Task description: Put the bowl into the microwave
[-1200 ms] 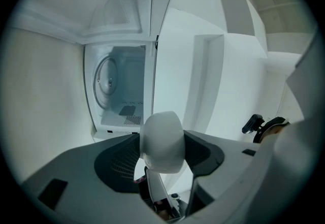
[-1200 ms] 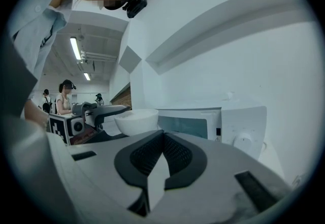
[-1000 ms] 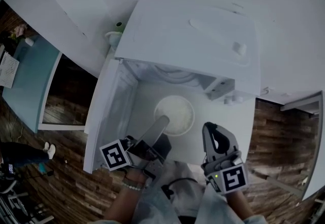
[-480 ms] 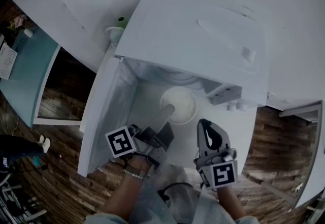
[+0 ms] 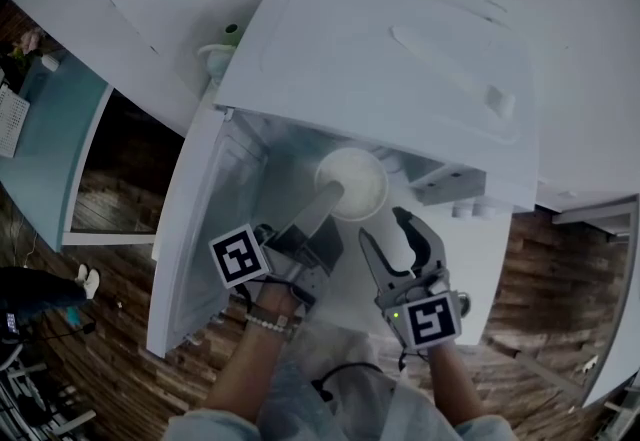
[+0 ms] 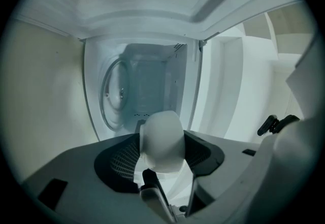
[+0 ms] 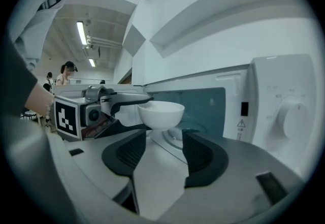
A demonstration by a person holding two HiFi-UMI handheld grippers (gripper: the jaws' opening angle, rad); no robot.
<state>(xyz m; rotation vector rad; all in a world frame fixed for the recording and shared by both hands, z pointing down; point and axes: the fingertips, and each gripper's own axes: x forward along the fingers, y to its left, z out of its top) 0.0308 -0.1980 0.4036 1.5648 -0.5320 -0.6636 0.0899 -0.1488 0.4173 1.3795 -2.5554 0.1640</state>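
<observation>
I've my L gripper (image 5: 330, 201) pinching the round white bowl (image 5: 352, 181) at the boxy white microwave's (image 5: 400, 59) open front edge, not yet set inside; R gripper (image 5: 385, 226) jaws opening, empty.

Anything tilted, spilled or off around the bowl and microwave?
Nothing stands out. The bowl sits level, pinched at its rim by the left gripper, at the mouth of the open microwave; no spill shows. The right gripper is opening, empty.

Microwave (image 5: 380, 59) cavity: free above the turntable (image 6: 116, 95), mouth partly filled by the bowl (image 5: 352, 181) in the left tool (image 5: 332, 199), open door (image 5: 200, 229) walling the left, passage between them.
</observation>
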